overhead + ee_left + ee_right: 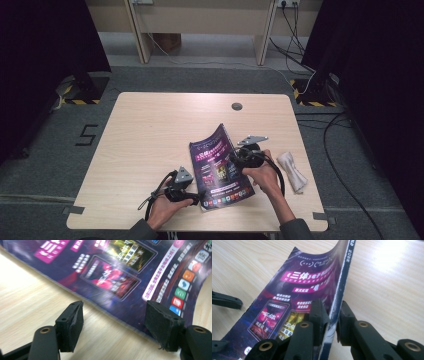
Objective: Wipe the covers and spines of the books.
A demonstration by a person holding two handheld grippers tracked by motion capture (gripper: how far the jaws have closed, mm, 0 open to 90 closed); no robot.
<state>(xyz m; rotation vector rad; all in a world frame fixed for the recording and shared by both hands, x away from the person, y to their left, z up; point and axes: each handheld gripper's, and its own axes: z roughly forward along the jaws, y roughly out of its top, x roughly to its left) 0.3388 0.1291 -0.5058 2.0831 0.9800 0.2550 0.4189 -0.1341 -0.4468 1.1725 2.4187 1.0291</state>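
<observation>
Magazine pinched at its spine edge, cover bowing upward.

Left tool (113,322) stands apart at the near edge; right tool (332,315) clamps the magazine (220,167) on the counter (150,130). Light, glossy, floppy stock: grip near the spine, support the sagging far corner.

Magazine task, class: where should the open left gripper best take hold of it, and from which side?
Probably the near left edge of the magazine, approached from its left. That edge lies flat between the open left gripper pads, while the right gripper pinches the spine, lifting that side.
</observation>
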